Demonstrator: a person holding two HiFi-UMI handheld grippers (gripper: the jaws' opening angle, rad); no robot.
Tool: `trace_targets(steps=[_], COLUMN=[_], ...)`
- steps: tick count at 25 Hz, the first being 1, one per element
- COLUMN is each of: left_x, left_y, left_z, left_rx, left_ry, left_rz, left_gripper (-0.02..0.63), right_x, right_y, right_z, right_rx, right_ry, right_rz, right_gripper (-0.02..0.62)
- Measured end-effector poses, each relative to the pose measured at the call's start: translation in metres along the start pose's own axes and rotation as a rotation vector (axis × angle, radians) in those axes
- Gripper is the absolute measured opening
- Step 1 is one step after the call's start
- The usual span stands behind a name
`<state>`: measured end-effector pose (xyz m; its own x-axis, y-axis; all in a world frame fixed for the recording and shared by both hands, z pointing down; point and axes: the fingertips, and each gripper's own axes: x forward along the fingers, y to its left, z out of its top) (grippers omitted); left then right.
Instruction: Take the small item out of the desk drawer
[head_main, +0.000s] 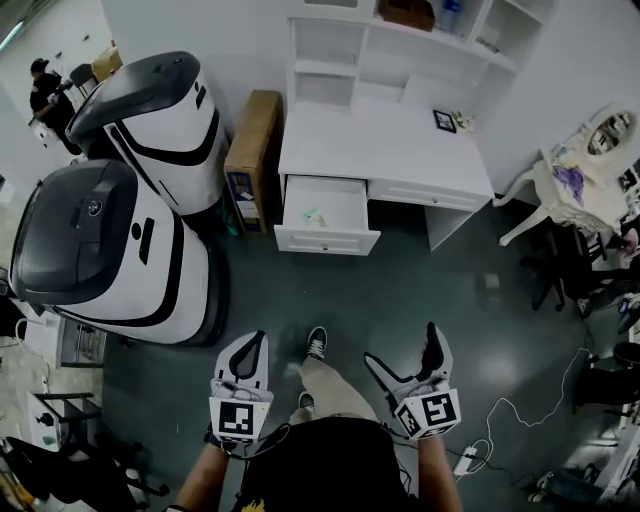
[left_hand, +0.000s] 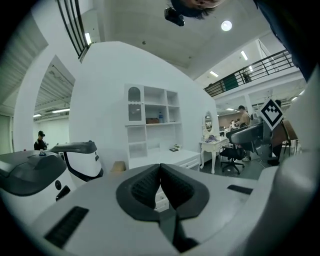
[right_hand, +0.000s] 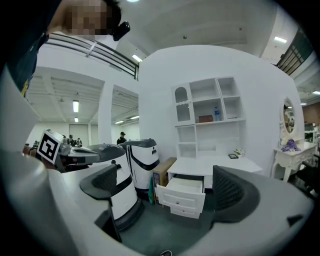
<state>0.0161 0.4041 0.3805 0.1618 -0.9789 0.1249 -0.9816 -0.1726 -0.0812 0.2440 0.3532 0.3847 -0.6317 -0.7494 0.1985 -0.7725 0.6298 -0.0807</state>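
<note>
Desk (head_main: 385, 135) stands well ahead, its left drawer (head_main: 325, 240) pulled out, so the inside is reachable from above. Right gripper (head_main: 402, 347) has its jaws spread wide with nothing between them, likely readied for the pick. Left gripper (head_main: 252, 345) has its pads pressed together, empty and idle. Small item (head_main: 314, 216) lies on the drawer floor — both grippers well apart from it.

White-and-black machine (head_main: 100, 250), similar machine (head_main: 165, 120) behind it, cardboard box (head_main: 252, 145), white chair (head_main: 560, 200) at right
</note>
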Motion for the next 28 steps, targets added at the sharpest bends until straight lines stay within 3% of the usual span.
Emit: trace_targets(steps=[3, 8, 11, 15, 22, 28], left_x=[0.047, 0.136, 0.188, 0.248, 0.313, 0.376], left_y=[0.032, 0.083, 0.111, 0.131, 0.150, 0.207], left_z=[0.006, 0.028, 0.045, 0.052, 0.045, 0.028], left_rx=[0.023, 0.206, 0.216, 0.234, 0.176, 0.149], left_ry=[0.036, 0.204, 0.216, 0.230, 0.274, 0.285], left_rz=[0.021, 0.049, 0.063, 0.076, 0.059, 0.049], left_gripper=[0.014, 0.014, 0.014, 0.014, 0.014, 0.014], right_x=[0.065, 0.168, 0.228, 0.293, 0.355, 0.433], right_y=[-0.020, -0.060, -0.087, -0.128, -0.144, -0.154], right_z=[0.006, 0.021, 0.038, 0.048, 0.035, 0.017], right_rx=[0.040, 0.099, 0.056, 0.034, 0.085, 0.102], right_ry=[0.012, 0.025, 0.029, 0.055, 0.165, 0.251], right_rz=[0.016, 0.057, 0.098, 0.091, 0.111, 0.096], right_gripper=[0.597, 0.575, 0.571, 0.558, 0.541, 0.528])
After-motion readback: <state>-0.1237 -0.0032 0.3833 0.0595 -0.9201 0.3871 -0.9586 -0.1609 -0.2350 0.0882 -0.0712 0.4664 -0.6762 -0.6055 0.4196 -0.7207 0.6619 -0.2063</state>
